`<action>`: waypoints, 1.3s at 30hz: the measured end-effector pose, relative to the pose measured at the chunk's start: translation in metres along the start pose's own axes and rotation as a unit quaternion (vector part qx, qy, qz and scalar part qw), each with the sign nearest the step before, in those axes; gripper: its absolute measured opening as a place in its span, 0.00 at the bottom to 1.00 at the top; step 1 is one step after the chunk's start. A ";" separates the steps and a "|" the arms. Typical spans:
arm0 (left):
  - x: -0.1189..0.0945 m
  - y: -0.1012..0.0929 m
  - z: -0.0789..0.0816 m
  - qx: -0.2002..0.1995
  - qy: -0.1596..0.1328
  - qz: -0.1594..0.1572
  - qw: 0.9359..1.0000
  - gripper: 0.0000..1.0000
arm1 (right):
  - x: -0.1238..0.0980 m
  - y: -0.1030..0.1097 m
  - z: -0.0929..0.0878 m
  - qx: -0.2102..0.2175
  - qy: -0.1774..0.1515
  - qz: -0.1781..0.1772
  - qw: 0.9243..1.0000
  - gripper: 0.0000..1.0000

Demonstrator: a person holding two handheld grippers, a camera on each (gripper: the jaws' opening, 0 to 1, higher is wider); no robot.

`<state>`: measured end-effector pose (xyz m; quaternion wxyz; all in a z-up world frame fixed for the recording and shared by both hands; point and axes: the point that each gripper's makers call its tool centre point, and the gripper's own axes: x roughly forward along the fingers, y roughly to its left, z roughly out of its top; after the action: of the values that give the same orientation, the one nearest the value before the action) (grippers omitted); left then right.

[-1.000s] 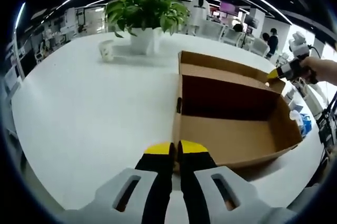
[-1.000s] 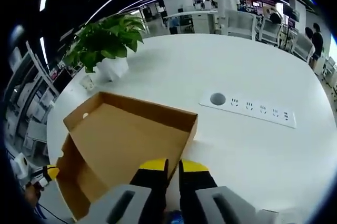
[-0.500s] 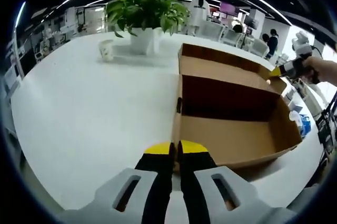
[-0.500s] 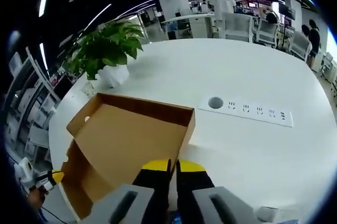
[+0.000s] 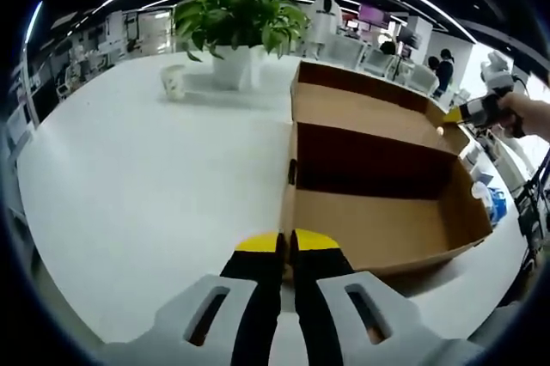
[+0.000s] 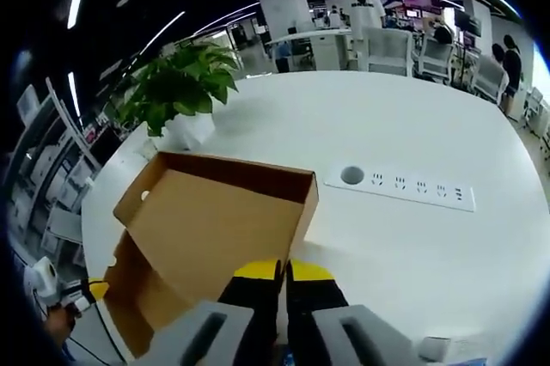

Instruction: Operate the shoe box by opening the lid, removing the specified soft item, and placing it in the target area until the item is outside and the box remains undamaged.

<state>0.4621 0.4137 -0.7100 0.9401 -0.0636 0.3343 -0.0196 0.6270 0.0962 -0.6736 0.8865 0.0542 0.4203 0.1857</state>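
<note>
**No readable text in either view**

We find no lettering, brand, number or sign that can be read. The brown shoe box (image 5: 378,168) shows plain cardboard inside and out, the paper cup (image 5: 174,82) carries a faint pattern too small to make out, and the distant screens and wall panels are blurred beyond reading

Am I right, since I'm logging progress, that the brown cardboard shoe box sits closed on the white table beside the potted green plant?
Not closed. The left gripper view shows the brown cardboard shoe box open, its lid folded back and the inside bare. The rest holds: it sits on the white table beside the potted green plant.
</note>
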 end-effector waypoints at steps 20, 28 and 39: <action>-0.001 0.000 0.000 -0.003 -0.002 0.000 1.000 0.02 | -0.019 0.008 0.003 0.007 -0.026 0.019 0.999 0.00; -0.001 0.001 0.000 -0.004 -0.002 -0.002 1.000 0.02 | -0.024 0.010 0.004 0.002 -0.034 0.026 0.999 0.00; 0.000 0.001 0.000 -0.005 -0.003 -0.003 1.000 0.02 | -0.037 0.019 0.003 -0.016 -0.051 0.036 0.998 0.00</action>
<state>0.4616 0.4144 -0.7101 0.9407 -0.0697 0.3314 -0.0206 0.6024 0.1001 -0.6399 0.9002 0.0644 0.3692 0.2218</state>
